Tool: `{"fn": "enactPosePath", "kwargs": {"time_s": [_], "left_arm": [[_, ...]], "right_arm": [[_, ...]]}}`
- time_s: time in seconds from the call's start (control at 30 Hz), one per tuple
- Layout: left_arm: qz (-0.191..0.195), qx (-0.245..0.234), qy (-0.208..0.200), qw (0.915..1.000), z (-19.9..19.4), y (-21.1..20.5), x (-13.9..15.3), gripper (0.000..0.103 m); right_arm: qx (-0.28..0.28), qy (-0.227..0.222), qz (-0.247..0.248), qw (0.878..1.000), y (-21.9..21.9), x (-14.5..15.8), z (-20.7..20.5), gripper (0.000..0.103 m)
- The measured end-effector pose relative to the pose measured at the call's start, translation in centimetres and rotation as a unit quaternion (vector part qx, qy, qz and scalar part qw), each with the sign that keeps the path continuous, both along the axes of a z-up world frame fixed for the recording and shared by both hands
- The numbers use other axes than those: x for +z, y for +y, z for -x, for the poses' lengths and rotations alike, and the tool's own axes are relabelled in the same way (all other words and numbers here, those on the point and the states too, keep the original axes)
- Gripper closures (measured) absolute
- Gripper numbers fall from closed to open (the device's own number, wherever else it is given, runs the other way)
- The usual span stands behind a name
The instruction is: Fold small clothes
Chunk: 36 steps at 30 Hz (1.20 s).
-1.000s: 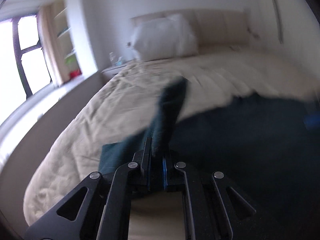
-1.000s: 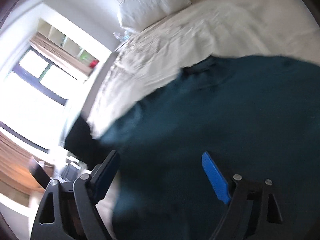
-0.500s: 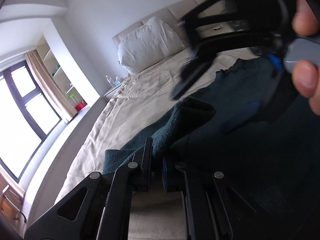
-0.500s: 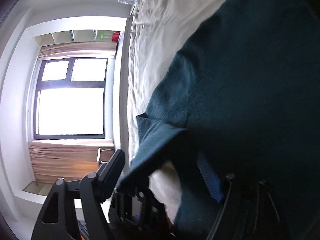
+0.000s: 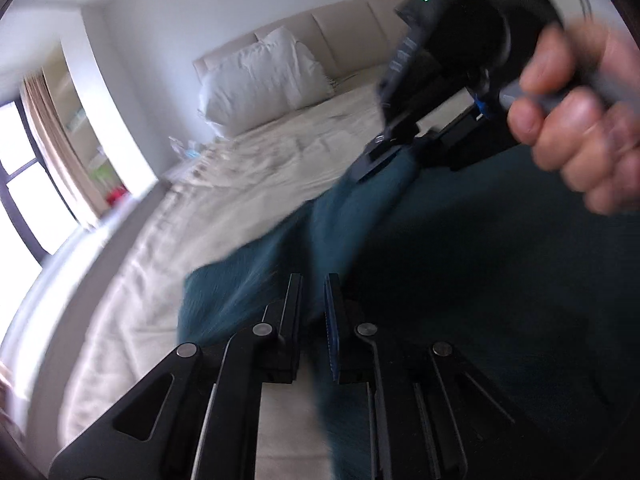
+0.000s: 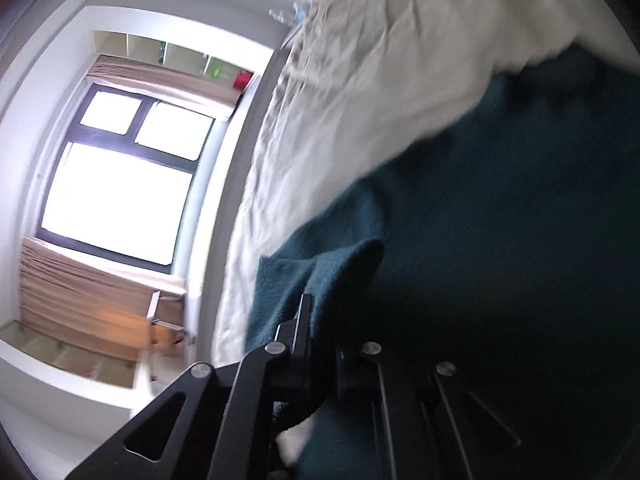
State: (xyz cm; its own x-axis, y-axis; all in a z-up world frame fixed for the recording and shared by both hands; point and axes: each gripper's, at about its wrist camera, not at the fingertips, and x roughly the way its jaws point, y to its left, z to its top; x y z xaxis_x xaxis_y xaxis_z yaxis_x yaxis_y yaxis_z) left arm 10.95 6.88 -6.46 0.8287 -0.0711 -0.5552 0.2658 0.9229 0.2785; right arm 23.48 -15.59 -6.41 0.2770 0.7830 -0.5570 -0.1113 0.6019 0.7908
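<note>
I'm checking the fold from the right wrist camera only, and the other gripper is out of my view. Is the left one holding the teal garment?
Observer: Yes. The left gripper has its jaws shut on a fold of the teal garment.
Operator: Is the edge lifted?
Observer: It rises off the bed to the right gripper, which pinches it higher up.
Operator: What's beyond?
Observer: A padded headboard at the bed's far end.

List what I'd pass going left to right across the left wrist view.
Window → curtain → white pillow → teal garment → right tool → person's hand.
</note>
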Motion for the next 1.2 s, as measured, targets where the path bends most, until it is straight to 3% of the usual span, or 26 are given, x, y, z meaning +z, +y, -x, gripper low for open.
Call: {"fn": "enactPosePath", "kwargs": {"time_s": [0.07, 0.17, 0.27, 0.33, 0.5, 0.77, 0.9, 1.03, 1.13, 1.2], "left_arm": [[0.067, -0.009, 0.018, 0.9976, 0.2, 1.9, 1.0, 0.093], [0.136, 0.042, 0.049, 0.9886, -1.6, 6.1, 1.6, 0.093], [0.225, 0.113, 0.088, 0.9638, -4.5, 11.7, 1.6, 0.093], [0.254, 0.14, 0.094, 0.9523, -6.0, 14.2, 2.1, 0.093], [0.262, 0.14, 0.103, 0.9492, -9.7, 15.8, 3.4, 0.093], [0.23, 0.102, 0.124, 0.9598, -12.7, 10.0, 3.0, 0.093], [0.225, 0.106, 0.138, 0.9588, -14.2, 8.8, 1.9, 0.093], [0.208, 0.095, 0.149, 0.962, -15.7, 7.4, 1.0, 0.093], [0.184, 0.083, 0.152, 0.9675, -16.5, 5.9, 0.3, 0.093], [0.17, 0.079, 0.163, 0.9688, -17.1, 5.0, -0.5, 0.093]], "right_arm": [[-0.012, -0.015, 0.036, 0.999, -2.5, 0.5, 0.0, 0.094], [-0.039, -0.019, 0.078, 0.996, -6.4, -0.1, 0.0, 0.094], [-0.078, -0.003, 0.086, 0.993, -10.6, -0.9, 0.0, 0.094], [-0.098, 0.001, 0.09, 0.991, -13.0, -1.3, 0.3, 0.094], [-0.133, 0.017, 0.085, 0.987, -16.5, -2.3, 0.5, 0.094], [-0.175, 0.02, 0.114, 0.978, -19.4, -2.4, 0.8, 0.094], [-0.179, 0.026, 0.131, 0.975, -20.0, -3.1, 1.2, 0.093], [-0.196, 0.045, 0.115, 0.973, -20.8, -4.1, 1.6, 0.082], [-0.187, 0.041, 0.097, 0.977, -20.5, -3.8, 2.0, 0.057], [-0.174, 0.026, 0.107, 0.979, -20.0, -3.1, 2.5, 0.057]]}}
